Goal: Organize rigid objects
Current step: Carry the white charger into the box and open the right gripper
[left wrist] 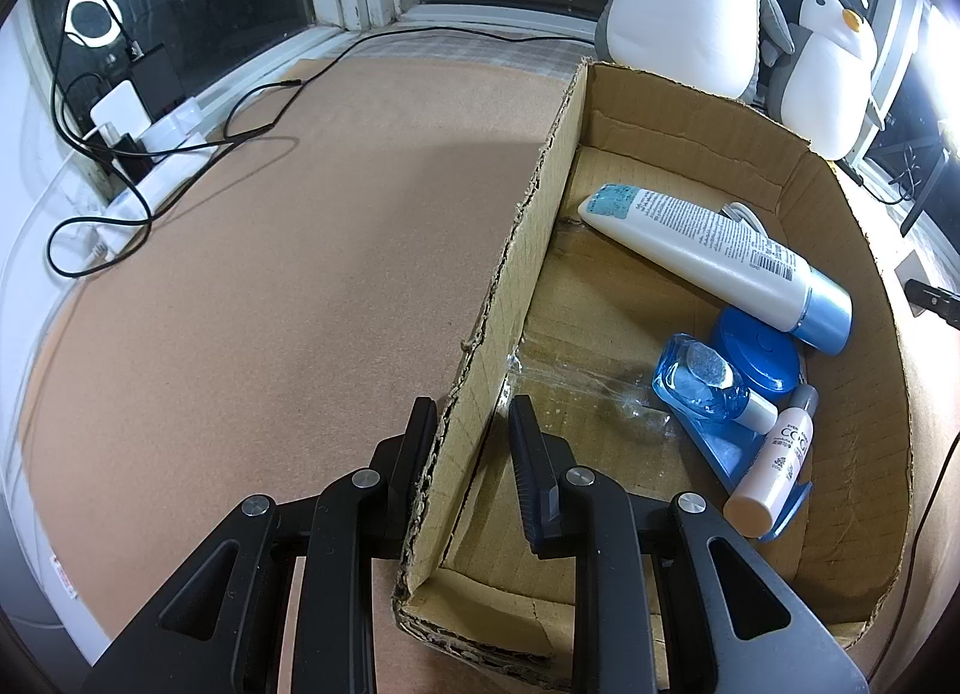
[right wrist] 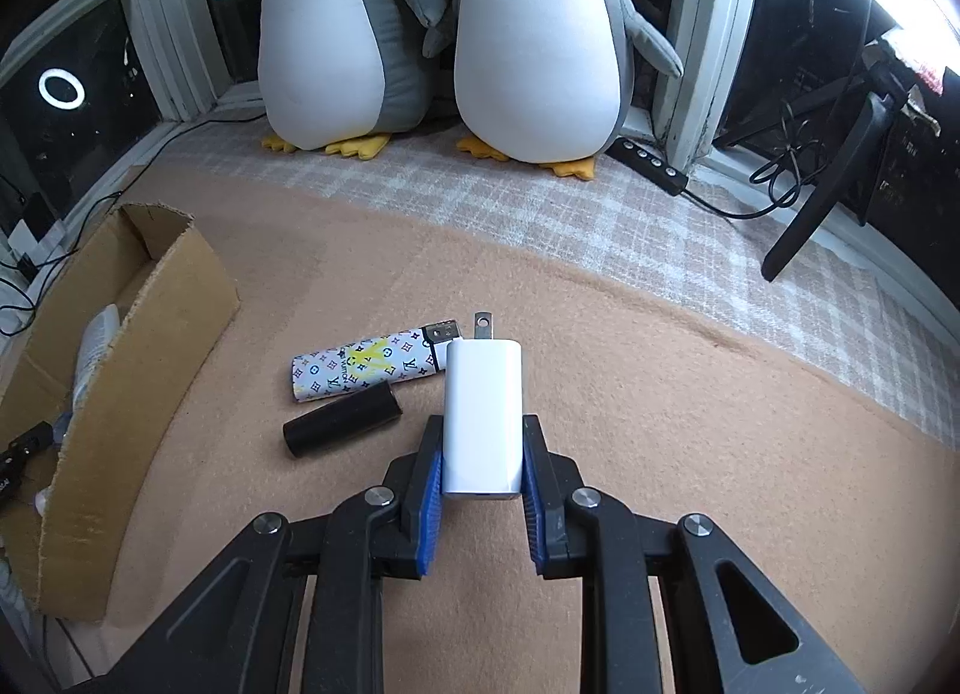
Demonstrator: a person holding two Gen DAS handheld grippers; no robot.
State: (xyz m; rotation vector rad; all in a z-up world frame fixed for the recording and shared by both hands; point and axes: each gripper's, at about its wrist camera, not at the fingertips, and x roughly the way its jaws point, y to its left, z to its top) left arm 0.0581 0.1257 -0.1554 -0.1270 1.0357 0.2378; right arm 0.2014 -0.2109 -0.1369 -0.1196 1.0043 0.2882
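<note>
We see one white charger clamped in the right gripper above the worktop, beside one lighter and one black tube. The left gripper pinches the cardboard box wall; four toiletries lie inside.

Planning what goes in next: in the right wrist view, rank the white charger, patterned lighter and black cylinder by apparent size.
1. White charger, though it is nearest the camera.
2. Patterned lighter.
3. Black cylinder, close to the lighter; uncertain.
</note>
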